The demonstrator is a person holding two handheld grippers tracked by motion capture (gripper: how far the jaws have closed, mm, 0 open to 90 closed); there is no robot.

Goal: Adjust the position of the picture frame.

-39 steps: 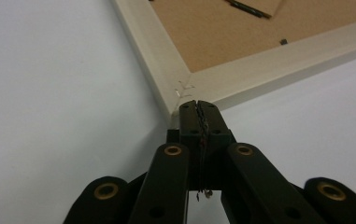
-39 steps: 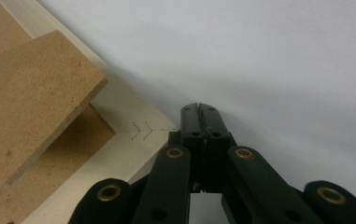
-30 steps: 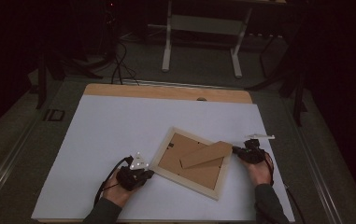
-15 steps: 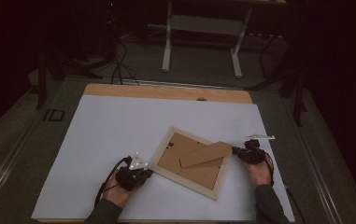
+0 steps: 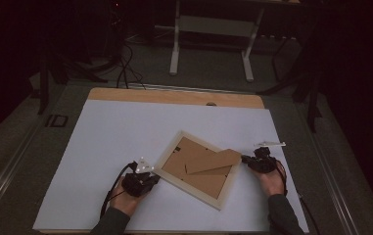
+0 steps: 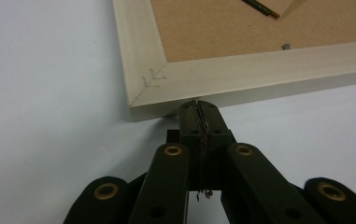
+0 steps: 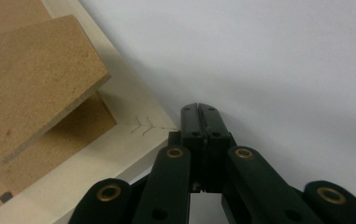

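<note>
Pale wood picture frame (image 5: 197,168) lies face down between our two tongs, left tongs (image 6: 199,105) and right tongs (image 7: 199,108) both pressed together, empty, tips at opposite corners. We judge uneven pushing could spin it, sliding its propped fibreboard stand (image 5: 214,161) off the table (image 5: 101,132).

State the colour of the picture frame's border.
Pale, off-white wood border, clearest in the left gripper view.

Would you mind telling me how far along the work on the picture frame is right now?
Done: the picture frame lies face down, its stand flap raised. In hand: the left tool and right tool, both shut and empty, sit at opposite frame corners. Left: the brown backing board is still seated in the frame.
</note>
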